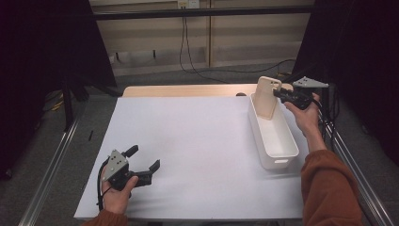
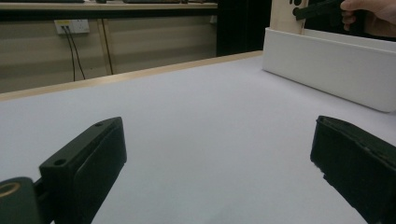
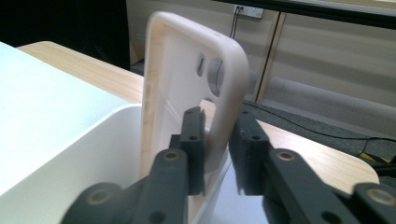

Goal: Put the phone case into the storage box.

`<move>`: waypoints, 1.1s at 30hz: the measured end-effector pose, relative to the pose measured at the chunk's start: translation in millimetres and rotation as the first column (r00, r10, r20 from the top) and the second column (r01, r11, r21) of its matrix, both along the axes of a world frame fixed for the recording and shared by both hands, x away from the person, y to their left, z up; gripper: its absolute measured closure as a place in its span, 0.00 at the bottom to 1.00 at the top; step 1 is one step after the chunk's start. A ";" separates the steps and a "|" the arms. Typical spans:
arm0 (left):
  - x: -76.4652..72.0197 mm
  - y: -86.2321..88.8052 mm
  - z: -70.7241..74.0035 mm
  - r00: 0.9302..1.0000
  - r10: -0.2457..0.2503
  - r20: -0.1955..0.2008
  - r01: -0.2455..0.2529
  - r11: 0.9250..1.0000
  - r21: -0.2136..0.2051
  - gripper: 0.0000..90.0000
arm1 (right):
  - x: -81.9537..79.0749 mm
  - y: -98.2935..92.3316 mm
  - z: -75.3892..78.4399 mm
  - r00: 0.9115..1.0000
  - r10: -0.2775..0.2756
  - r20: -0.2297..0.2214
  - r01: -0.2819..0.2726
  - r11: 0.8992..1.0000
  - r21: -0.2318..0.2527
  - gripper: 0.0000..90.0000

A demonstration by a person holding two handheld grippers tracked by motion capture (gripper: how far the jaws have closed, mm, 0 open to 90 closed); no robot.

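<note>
One phone case (image 1: 267, 96), cream-coloured with a camera cut-out near its top, stands upright at the far end of one long white bin (image 1: 277, 150). The right gripper (image 1: 281, 94) has hold of it: in the right gripper view the two black fingers (image 3: 194, 140) are closed on the case's (image 3: 187, 84) edge, one on each face, with the white bin's wall (image 3: 84, 158) below them. In the high view the case's lower part sits inside the bin while its upper part rises above the rim. The bin lies lengthwise along the right side of the surface (image 1: 197, 141), which is covered by one large white sheet; a strip of pale wood shows at the sheet's far edge.

The left gripper (image 1: 143, 159) rests low on the near left part of the sheet, well apart from the bin. Its two fingers (image 2: 88, 158) stand wide open with nothing between them, just bare white sheet; the left gripper view looks past them to the bin's (image 2: 327, 70) long side. Each gripper carries one grey three-cornered plate on top. Two orange sleeves (image 1: 329, 188) come in from the near edge.
</note>
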State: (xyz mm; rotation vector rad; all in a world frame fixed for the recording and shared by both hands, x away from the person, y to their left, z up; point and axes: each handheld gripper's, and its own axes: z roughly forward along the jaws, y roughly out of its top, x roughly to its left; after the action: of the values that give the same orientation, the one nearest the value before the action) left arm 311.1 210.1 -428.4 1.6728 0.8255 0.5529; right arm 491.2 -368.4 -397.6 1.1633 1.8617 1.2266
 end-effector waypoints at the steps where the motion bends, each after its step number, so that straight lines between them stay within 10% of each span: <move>1: 0.0 -0.1 0.0 1.000 0.000 -0.001 0.000 1.000 0.000 0.04 | 0.6 1.2 0.1 1.000 0.006 0.001 -0.006 1.000 0.003 0.88; 33: 0.6 -0.2 -0.5 1.000 -0.001 -0.005 0.001 1.000 0.004 0.04 | 20.2 8.7 -12.1 0.997 -0.051 0.053 0.050 0.999 0.012 0.83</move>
State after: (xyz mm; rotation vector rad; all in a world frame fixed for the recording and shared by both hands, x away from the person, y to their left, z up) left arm 311.7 209.9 -428.9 1.6784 0.8276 0.5502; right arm 511.5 -359.7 -409.6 1.1654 1.7785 1.2289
